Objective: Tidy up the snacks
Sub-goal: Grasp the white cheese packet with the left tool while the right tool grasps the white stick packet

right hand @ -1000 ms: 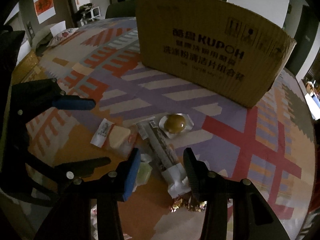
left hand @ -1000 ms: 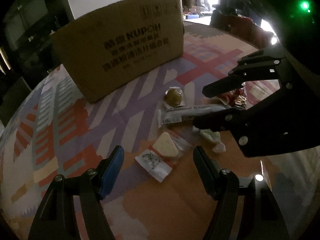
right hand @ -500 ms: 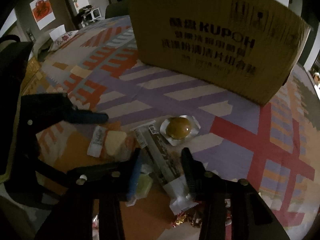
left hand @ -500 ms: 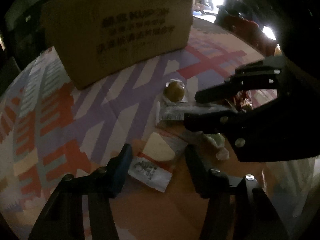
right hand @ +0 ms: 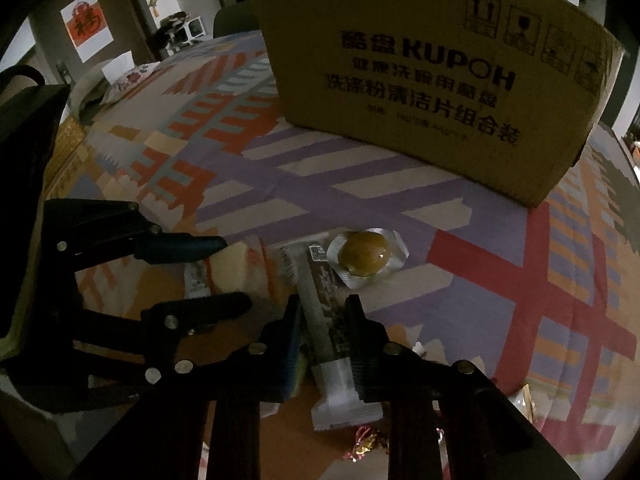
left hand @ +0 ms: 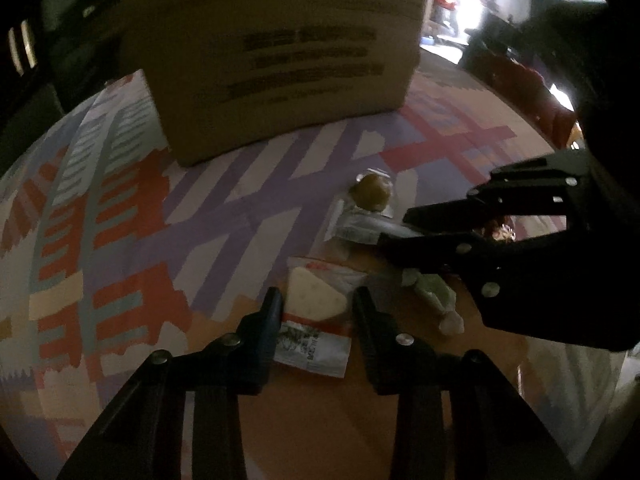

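Several snacks lie on the patterned tablecloth in front of a cardboard box [right hand: 424, 36]. My left gripper [left hand: 316, 300] straddles a clear packet with a pale wedge-shaped snack [left hand: 314, 300], jaws narrowed on both sides of it. It also shows in the right wrist view [right hand: 236, 268]. My right gripper [right hand: 322, 308] straddles a long wrapped bar [right hand: 328, 320], jaws close beside it; the bar shows in the left wrist view [left hand: 368, 228]. A round brown snack in a foil cup [right hand: 366, 258] lies just beyond the bar.
The cardboard box [left hand: 280, 52] stands upright at the back of the table. A green wrapped candy [left hand: 430, 290] lies under the right gripper's body. Red-gold foil candies [right hand: 368, 442] lie near the front edge. Dark chairs stand beyond the table.
Both grippers moved forward and down onto the snacks. The left jaws narrowed around the wedge packet; the right jaws narrowed around the long bar.
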